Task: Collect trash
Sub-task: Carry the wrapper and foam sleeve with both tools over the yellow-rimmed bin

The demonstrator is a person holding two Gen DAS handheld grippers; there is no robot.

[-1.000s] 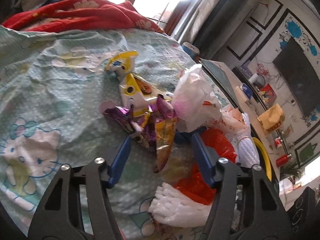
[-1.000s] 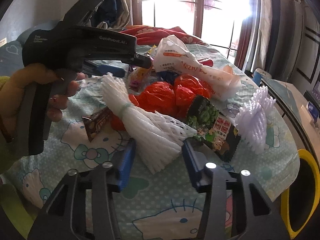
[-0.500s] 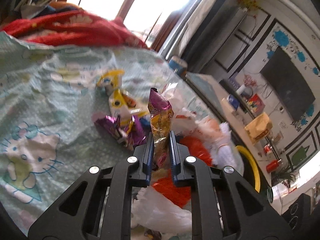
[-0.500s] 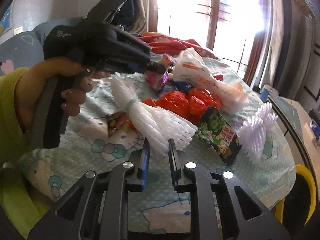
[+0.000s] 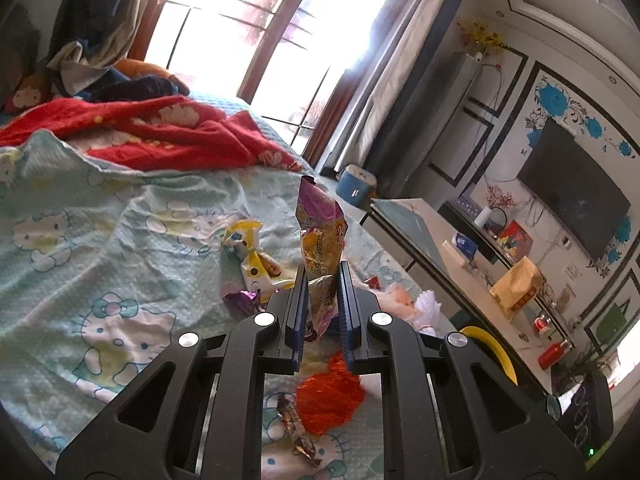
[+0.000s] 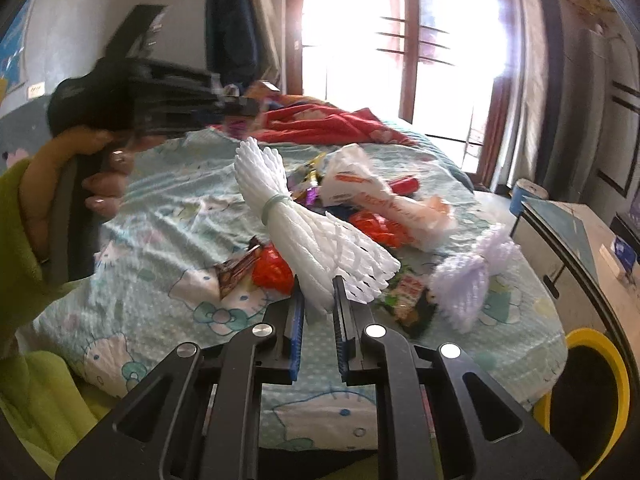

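Note:
My left gripper (image 5: 322, 276) is shut on a purple and gold snack wrapper (image 5: 320, 232), which stands upright above the bed. In the right wrist view that gripper (image 6: 240, 106) is blurred at the upper left, held by a hand (image 6: 100, 184). My right gripper (image 6: 318, 288) is shut on the end of a white foam net bundle (image 6: 296, 216), lifted over the pile. Still on the sheet lie a yellow wrapper (image 5: 256, 264), a red plastic bag (image 5: 332, 392), a brown candy wrapper (image 5: 298, 428), a white plastic bag (image 6: 372, 196), a green snack packet (image 6: 408, 300) and a pale purple foam net (image 6: 468, 280).
The bed has a cartoon-cat sheet (image 5: 100, 240) and a red blanket (image 5: 168, 136) at the far end. A yellow-rimmed bin (image 6: 592, 360) stands on the floor off the bed's right corner. Beyond it are a glass-topped table (image 5: 412, 224), a television and a bright window.
Both grippers went from open to shut, the left on the snack wrapper and the right on the foam net bundle. Both then rose, lifting their pieces off the bed.

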